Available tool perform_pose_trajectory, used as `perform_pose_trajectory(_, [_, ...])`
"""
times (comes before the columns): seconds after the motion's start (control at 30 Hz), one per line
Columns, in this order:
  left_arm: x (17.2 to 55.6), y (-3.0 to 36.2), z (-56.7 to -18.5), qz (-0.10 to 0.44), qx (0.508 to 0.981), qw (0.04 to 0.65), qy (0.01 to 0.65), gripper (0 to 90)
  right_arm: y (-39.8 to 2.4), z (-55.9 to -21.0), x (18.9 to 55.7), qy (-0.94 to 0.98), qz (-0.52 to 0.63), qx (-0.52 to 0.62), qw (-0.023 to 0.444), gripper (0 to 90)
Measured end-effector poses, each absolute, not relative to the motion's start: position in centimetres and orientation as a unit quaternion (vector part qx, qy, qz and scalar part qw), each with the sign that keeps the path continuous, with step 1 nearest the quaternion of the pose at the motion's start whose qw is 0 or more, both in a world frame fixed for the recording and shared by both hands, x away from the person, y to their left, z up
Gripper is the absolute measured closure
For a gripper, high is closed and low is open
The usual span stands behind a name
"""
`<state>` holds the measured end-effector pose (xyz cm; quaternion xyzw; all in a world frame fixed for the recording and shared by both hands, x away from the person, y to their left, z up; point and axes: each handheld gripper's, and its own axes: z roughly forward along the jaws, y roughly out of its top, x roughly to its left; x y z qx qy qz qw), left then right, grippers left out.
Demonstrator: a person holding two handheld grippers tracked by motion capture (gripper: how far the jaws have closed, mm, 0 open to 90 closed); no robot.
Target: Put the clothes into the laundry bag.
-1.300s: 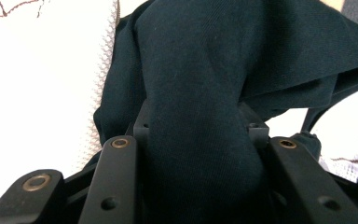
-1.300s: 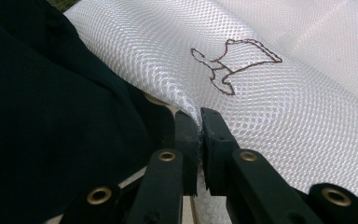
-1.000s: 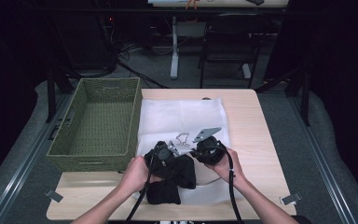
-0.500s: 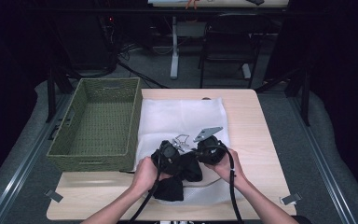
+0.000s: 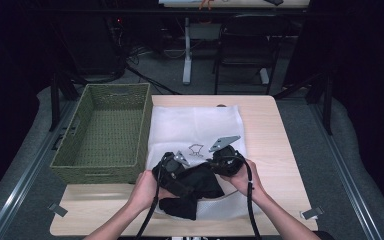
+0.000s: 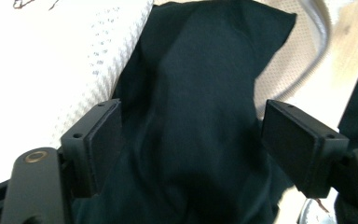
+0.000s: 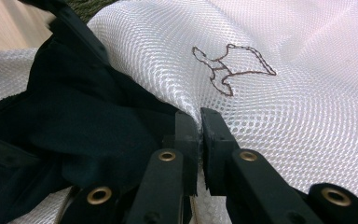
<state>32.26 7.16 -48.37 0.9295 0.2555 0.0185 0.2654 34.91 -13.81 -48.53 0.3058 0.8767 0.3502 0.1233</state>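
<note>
A white mesh bag (image 5: pixel 195 127) lies flat on the table, with an outline figure (image 7: pixel 228 65) stitched on it. A black garment (image 5: pixel 195 187) lies at its near, open end, partly under the mesh (image 7: pixel 284 102). My right gripper (image 7: pixel 198 135) is shut on the bag's rim and holds it up over the dark cloth (image 7: pixel 74 121). My left gripper (image 6: pixel 198 144) has just been opening. Its jaws stand wide apart with the black garment (image 6: pixel 200 93) loose between them and the mesh (image 6: pixel 51 70) beside it. Both hands are at the bag's mouth, left gripper (image 5: pixel 172 167) and right gripper (image 5: pixel 220 160).
A green woven basket (image 5: pixel 105 130) stands at the bag's left, touching its edge. Bare wooden table (image 5: pixel 280 145) runs along the right side. Cables trail from both grippers toward the near edge. Chair and desk legs stand on the floor beyond the table.
The left hand pushed right into the bag's mouth with the garment, then drew back left. The right hand has stayed still on the rim.
</note>
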Motion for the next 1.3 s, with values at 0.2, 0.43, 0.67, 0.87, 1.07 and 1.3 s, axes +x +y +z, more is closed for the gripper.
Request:
perform_pose_trajectory(0.2, [31.1, 7.8, -49.1, 0.0, 0.931, 0.265, 0.25, 19.0, -13.8, -48.6, 34.9, 0.877, 0.351, 0.302, 0.126, 86.4])
perform_pose_trajectory(0.43, [31.6, 7.0, -51.9, -0.009, 0.937, 0.246, 0.249, 24.6, -13.7, -48.6, 34.8, 0.877, 0.35, 0.304, 0.124, 86.4])
perform_pose_trajectory(0.67, [31.8, 7.5, -53.1, 0.01, 0.919, 0.277, 0.282, 55.1, -13.5, -48.7, 34.8, 0.879, 0.348, 0.302, 0.122, 86.4])
perform_pose_trajectory(0.87, [32.0, 7.6, -53.1, 0.014, 0.908, 0.295, 0.296, 68.6, -13.5, -48.7, 34.7, 0.879, 0.35, 0.3, 0.123, 86.5])
perform_pose_trajectory(1.07, [32.7, 7.1, -52.4, 0.032, 0.893, 0.315, 0.319, 70.6, -13.5, -48.3, 34.6, 0.875, 0.359, 0.303, 0.121, 86.5])
perform_pose_trajectory(1.3, [33.7, 5.4, -52.3, 0.066, 0.869, 0.349, 0.345, 71.3, -13.4, -47.7, 34.4, 0.868, 0.376, 0.304, 0.115, 86.5])
